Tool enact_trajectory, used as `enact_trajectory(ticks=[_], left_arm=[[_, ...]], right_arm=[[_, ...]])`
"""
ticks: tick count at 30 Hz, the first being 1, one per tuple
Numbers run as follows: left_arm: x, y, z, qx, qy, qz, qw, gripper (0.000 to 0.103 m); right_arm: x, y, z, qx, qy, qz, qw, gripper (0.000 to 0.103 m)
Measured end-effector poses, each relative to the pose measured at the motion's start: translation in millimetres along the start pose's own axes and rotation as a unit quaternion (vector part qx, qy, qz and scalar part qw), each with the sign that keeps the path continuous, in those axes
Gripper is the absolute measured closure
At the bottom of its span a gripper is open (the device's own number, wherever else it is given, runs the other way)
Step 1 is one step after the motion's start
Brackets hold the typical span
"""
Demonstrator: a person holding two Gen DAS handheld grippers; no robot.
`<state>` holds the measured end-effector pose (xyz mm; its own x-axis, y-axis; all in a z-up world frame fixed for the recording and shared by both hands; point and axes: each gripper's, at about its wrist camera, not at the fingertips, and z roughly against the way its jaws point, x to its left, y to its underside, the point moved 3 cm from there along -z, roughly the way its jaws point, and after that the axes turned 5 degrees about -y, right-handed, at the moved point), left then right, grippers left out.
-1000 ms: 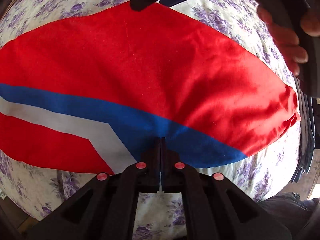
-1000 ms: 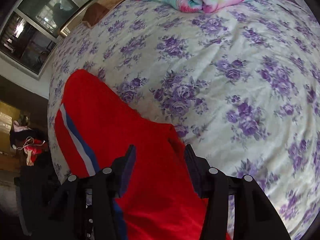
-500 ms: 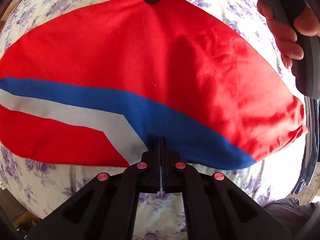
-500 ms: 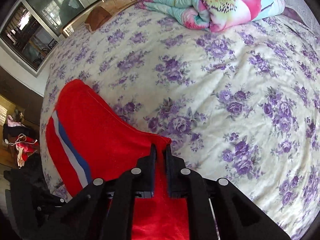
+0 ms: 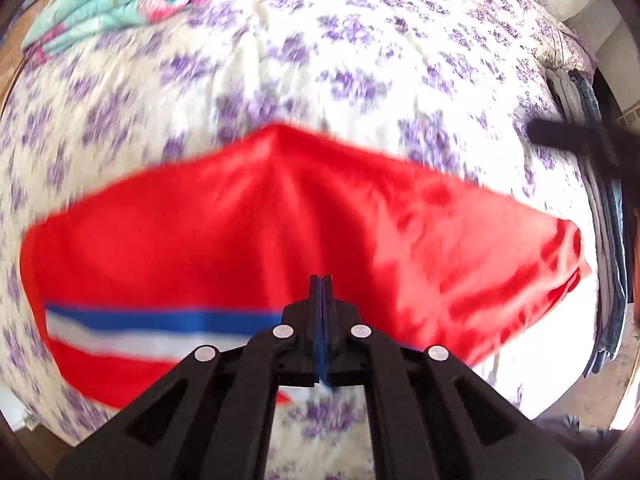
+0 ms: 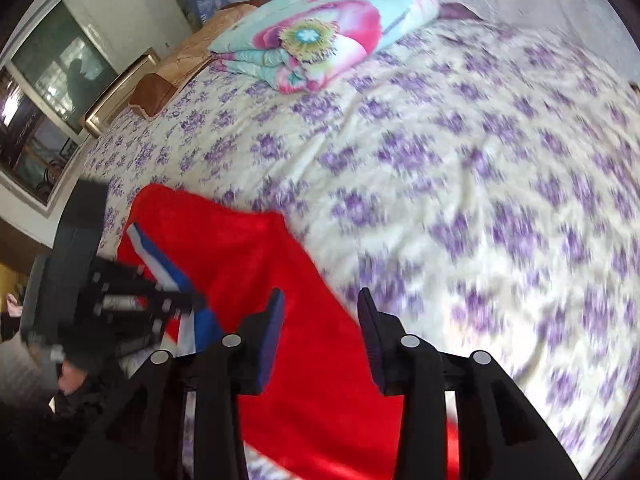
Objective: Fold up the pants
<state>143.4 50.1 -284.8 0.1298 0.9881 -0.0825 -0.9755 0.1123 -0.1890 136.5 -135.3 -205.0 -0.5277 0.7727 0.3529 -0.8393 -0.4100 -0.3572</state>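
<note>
Red fabric pants with blue-white side stripe [image 5: 304, 236] lie on the bed with the purple-flowered sheet [image 5: 320, 72], long axis left-right in the left view, bunched end right. Left tongs [image 5: 321, 292] pinch the near striped edge; right tongs [image 6: 320, 312] spread, holding nothing. Looks mid-fold; next, carry the edge across.

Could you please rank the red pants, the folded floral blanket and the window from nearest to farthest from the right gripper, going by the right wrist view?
1. The red pants: directly under the open right gripper.
2. The folded floral blanket: at the far end of the bed, ahead.
3. The window: beyond the bed's edge, upper left.
</note>
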Motion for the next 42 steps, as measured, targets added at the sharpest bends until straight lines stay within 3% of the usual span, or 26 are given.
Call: enact_trajectory(ticks=[1, 4, 6, 8, 11, 16, 18, 19, 20, 22, 25, 28, 30, 34, 35, 36, 37, 39, 42], left_arm=[[-5, -13, -5, -0.002, 0.001, -0.009, 1.0, 0.102], [-18, -49, -25, 0.015, 0.014, -0.025, 0.9995, 0.102], [-36, -56, -40, 0.03, 0.012, -0.032, 0.999, 0.102], [-37, -58, -55, 0.051, 0.003, -0.039, 0.9979, 0.102], [-38, -67, -60, 0.057, 0.005, -0.037, 0.9977, 0.102], [-47, -80, -65, 0.069, -0.005, -0.038, 0.9969, 0.102], [-54, -77, -55, 0.065, -0.016, -0.052, 0.9964, 0.102], [-55, -71, -44, 0.056, -0.013, -0.06, 0.9966, 0.102], [-57, -64, -34, 0.045, -0.008, -0.066, 0.9968, 0.102], [-57, -41, -18, 0.031, 0.003, -0.07, 0.997, 0.102], [-47, 0, -18, 0.047, 0.021, -0.059, 0.997, 0.102], [-34, 41, -42, 0.089, 0.007, -0.05, 0.9947, 0.102], [-27, 49, -43, 0.077, 0.022, -0.035, 0.9962, 0.102], [-20, 45, -47, 0.091, 0.044, -0.009, 0.9948, 0.102], [-19, 44, -48, 0.093, 0.047, -0.007, 0.9945, 0.102], [-19, 43, -49, 0.094, 0.048, -0.008, 0.9944, 0.102], [-8, 47, -44, 0.094, 0.047, -0.01, 0.9944, 0.102], [-10, 47, -45, 0.093, 0.04, -0.015, 0.9947, 0.102], [-8, 51, -40, 0.091, 0.027, -0.028, 0.9951, 0.102]], right_arm=[[-3, 25, 3, 0.006, -0.002, -0.027, 1.0, 0.09], [-3, 93, -3, -0.004, 0.018, -0.094, 0.995, 0.096], [-5, 125, -8, -0.026, 0.031, -0.142, 0.989, 0.097], [-13, 146, -16, -0.044, 0.037, -0.188, 0.98, 0.098], [-29, 169, -45, -0.023, 0.038, -0.239, 0.97, 0.103], [-29, 170, -46, -0.028, 0.044, -0.243, 0.969, 0.101], [-28, 172, -26, -0.045, 0.046, -0.253, 0.965, 0.095], [-30, 176, -11, -0.064, 0.039, -0.267, 0.961, 0.082], [-35, 184, 5, -0.087, 0.032, -0.286, 0.954, 0.059], [-51, 211, 39, -0.141, 0.045, -0.344, 0.927, 0.047], [-83, 258, 65, -0.181, 0.034, -0.437, 0.88, 0.046], [-108, 286, 60, -0.2, -0.009, -0.5, 0.842, 0.045], [-119, 289, 49, -0.219, -0.037, -0.512, 0.83, 0.045], [-143, 281, 22, -0.243, -0.086, -0.538, 0.803, 0.045], [-148, 278, 21, -0.256, -0.093, -0.539, 0.797, 0.049], [-152, 273, 21, -0.269, -0.098, -0.539, 0.792, 0.058], [-156, 271, 22, -0.272, -0.09, -0.541, 0.791, 0.085], [-160, 268, 37, -0.282, -0.076, -0.529, 0.797, 0.086], [-154, 261, 52, -0.261, -0.015, -0.498, 0.827, 0.086]])
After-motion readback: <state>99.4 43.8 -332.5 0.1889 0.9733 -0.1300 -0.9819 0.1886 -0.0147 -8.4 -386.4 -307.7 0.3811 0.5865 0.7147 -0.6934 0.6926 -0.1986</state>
